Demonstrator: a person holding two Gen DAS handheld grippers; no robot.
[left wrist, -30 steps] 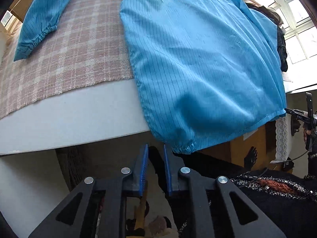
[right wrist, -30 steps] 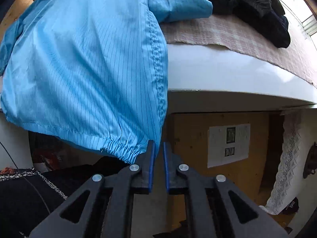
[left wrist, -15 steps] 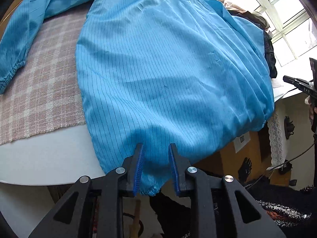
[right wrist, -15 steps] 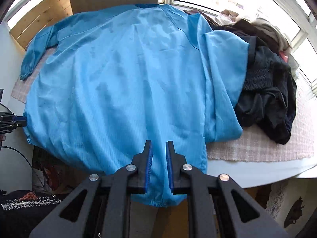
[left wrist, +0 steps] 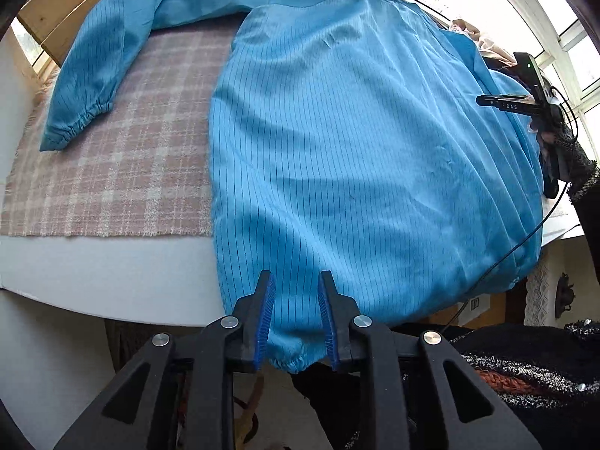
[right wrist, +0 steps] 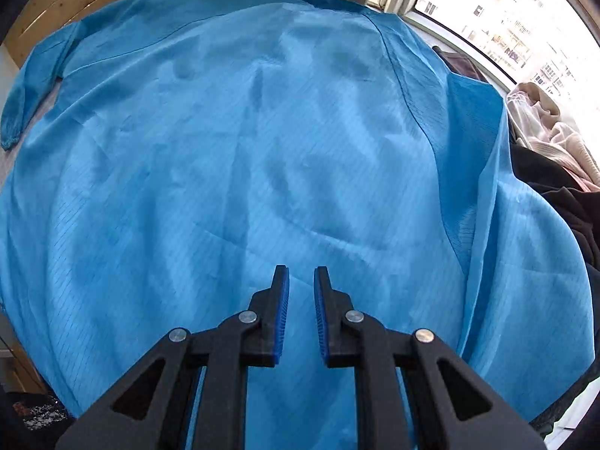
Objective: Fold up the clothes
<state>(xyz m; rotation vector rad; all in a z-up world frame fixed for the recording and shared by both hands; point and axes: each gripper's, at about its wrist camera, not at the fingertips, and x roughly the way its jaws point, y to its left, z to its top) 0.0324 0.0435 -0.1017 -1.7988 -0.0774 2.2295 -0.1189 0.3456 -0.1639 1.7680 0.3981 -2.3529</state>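
Observation:
A blue pinstriped jacket [left wrist: 356, 142] lies spread back-up on the table, its elastic hem [left wrist: 296, 362] hanging over the near edge. One sleeve [left wrist: 93, 86] rests on the plaid cloth at the left. My left gripper [left wrist: 295, 277] is open at the hem, with a finger on each side of the hanging fabric. My right gripper [right wrist: 301, 270] hovers low over the jacket [right wrist: 262, 157] near its right side, jaws a little apart with nothing between them. It also shows at the far right of the left wrist view as the right gripper [left wrist: 487, 100], held by a hand.
A pink plaid cloth [left wrist: 123, 172] covers the white table [left wrist: 112, 277]. Dark clothes [right wrist: 562, 202] and a beige garment [right wrist: 543, 127] are piled at the right by the window. A black cable [left wrist: 525, 240] crosses the jacket's right edge. Wooden boards [left wrist: 75, 0] stand at the back.
Both grippers rose from below the table edge to above it. The left jaws widened around the hem. The right gripper moved forward over the jacket.

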